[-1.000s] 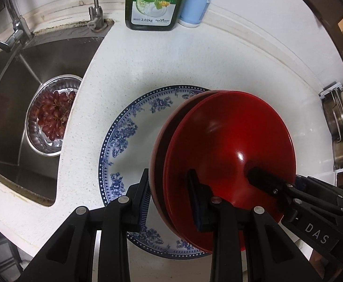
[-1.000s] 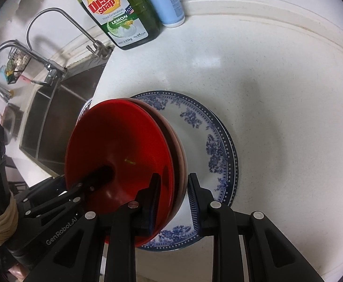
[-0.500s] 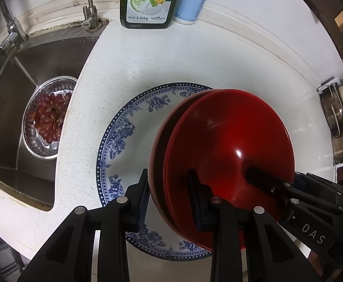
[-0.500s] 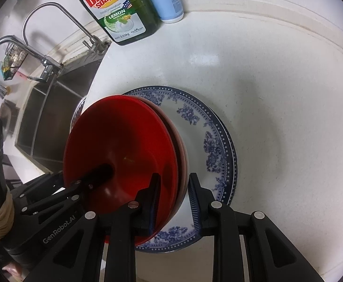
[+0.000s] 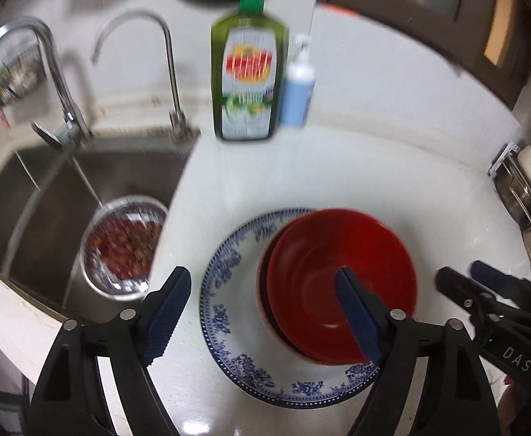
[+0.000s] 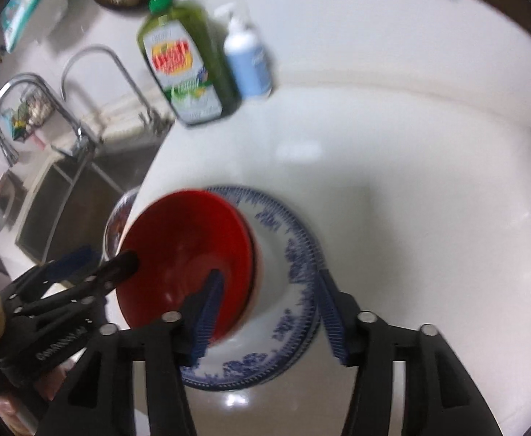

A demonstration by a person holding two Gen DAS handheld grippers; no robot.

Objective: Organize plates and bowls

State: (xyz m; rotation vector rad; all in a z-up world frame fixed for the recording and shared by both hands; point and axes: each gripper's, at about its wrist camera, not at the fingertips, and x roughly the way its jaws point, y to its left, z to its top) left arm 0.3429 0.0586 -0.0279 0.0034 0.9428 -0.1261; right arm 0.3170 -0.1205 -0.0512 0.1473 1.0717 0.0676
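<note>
Two stacked red bowls [image 5: 338, 283] sit on a blue-and-white floral plate [image 5: 229, 323] on the white counter. They also show in the right wrist view, bowls [image 6: 185, 254] on plate [image 6: 287, 290]. My left gripper [image 5: 261, 312] is open, raised above the plate's left side and the bowls, holding nothing. My right gripper [image 6: 269, 312] is open above the plate's right part, empty. Each gripper shows at the edge of the other's view, the right one [image 5: 461, 283] and the left one [image 6: 105, 261]. Both views are blurred.
A steel sink [image 5: 47, 189] lies to the left with a colander of red grapes [image 5: 125, 243] in it and two faucets [image 5: 65, 109] behind. A green dish soap bottle [image 5: 247, 80] and a blue bottle [image 5: 298, 94] stand at the back. A metal rack [image 5: 527, 210] is at right.
Both grippers have opened and let go of the red bowls, which now rest on the plate. Both grippers have lifted and pulled back, so more of the kitchen shows.
</note>
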